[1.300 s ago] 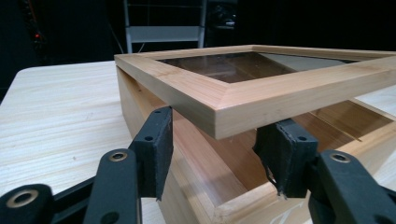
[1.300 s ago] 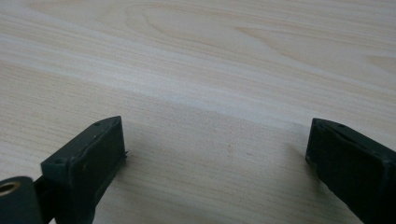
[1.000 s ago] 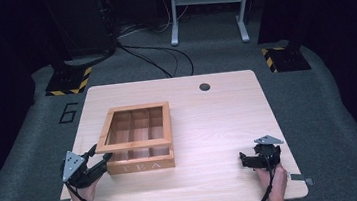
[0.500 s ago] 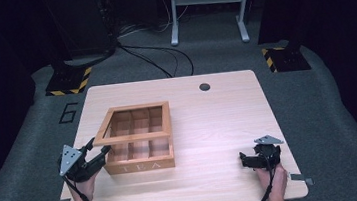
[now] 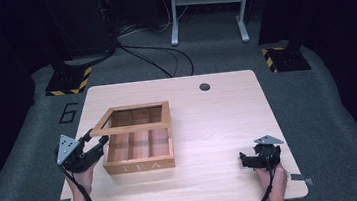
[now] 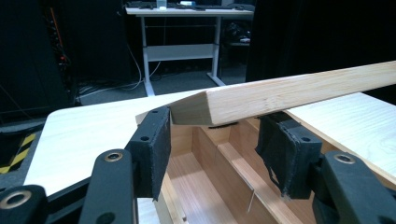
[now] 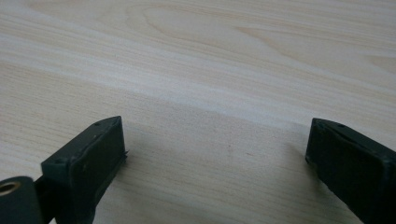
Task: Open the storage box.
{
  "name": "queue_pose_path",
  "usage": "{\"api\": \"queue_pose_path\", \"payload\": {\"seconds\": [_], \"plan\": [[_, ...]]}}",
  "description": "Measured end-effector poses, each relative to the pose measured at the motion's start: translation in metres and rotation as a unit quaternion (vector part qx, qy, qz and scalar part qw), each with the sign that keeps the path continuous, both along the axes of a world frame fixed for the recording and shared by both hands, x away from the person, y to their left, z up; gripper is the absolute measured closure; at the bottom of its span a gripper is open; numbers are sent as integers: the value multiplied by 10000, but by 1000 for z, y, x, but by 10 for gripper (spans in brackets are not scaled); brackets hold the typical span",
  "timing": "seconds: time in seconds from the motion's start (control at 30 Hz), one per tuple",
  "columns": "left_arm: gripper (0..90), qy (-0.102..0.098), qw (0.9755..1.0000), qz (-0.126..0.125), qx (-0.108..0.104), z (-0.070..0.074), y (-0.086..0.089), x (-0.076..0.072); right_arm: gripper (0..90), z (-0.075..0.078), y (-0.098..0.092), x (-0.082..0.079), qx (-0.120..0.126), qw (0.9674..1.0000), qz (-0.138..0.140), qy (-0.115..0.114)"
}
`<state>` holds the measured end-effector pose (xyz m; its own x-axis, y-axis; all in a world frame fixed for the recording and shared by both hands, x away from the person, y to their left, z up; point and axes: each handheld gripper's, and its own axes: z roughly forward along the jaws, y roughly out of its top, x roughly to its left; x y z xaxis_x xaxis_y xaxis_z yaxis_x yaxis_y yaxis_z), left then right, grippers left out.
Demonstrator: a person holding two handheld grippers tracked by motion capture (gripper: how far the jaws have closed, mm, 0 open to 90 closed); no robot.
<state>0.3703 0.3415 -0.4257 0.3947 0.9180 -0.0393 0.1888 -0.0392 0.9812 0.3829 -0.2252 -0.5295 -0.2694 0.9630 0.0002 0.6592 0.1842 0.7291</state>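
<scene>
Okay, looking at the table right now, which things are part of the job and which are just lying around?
In the job:
- wooden tea box
- its lid, lifted at one corner
- left claw, jaws around the lid's corner

Just there:
- right claw, open, idle on the table
- white desk frame on the floor behind

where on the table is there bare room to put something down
Bare wood runs from the tea box rightward to the table edge, and along the far edge around the small round grommet. It is crowded at the box's left side, where the left gripper lifts the lid, and around the right gripper.
</scene>
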Motion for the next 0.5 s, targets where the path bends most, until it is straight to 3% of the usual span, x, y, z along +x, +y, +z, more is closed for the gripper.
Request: {"api": "queue_pose_path", "payload": {"seconds": [0.5], "plan": [[450,-74,9999,68,7,16,-1,11,42,0,0,0,1,10000,0,3]]}}
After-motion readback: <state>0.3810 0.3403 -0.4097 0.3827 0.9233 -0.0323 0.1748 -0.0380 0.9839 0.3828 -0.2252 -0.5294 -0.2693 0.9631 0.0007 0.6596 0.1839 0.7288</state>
